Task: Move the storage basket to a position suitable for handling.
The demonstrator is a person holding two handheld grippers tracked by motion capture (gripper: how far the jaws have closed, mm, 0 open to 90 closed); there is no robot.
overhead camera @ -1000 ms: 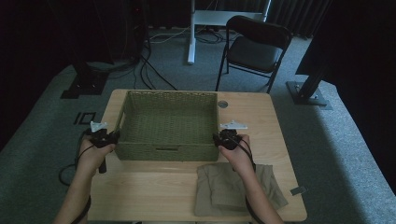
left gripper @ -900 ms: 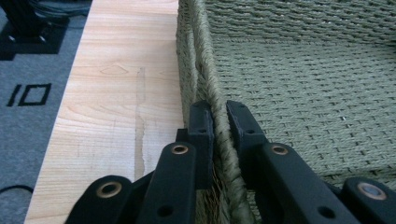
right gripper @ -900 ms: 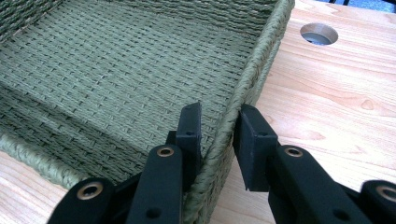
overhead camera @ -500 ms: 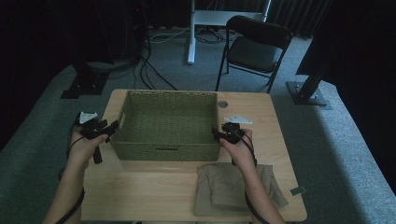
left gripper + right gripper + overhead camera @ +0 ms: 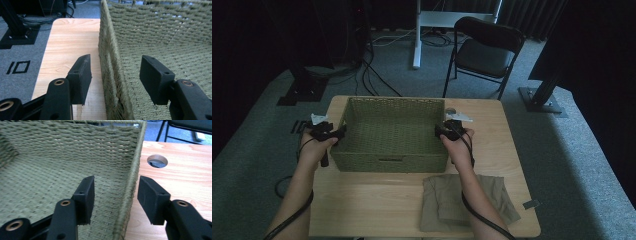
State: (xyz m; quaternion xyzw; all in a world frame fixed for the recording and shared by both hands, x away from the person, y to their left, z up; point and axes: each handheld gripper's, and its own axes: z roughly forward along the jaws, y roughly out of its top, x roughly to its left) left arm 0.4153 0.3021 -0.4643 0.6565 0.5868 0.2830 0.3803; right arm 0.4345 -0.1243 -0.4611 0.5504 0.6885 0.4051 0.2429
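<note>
**Both grippers loose at basket walls**

Basket (image 5: 389, 132) sits mid-table (image 5: 362, 210), folded cloth (image 5: 464, 202) just in front. My L gripper (image 5: 115, 75) straddles basket's left wall, jaws just been opening, pads off the weave. R gripper (image 5: 115, 197) straddles right wall, jaws likewise just opened partway, nothing gripped.

Dim, murky high view with black surroundings; brighter, sharp close-ups, blurred backgrounds.
</note>
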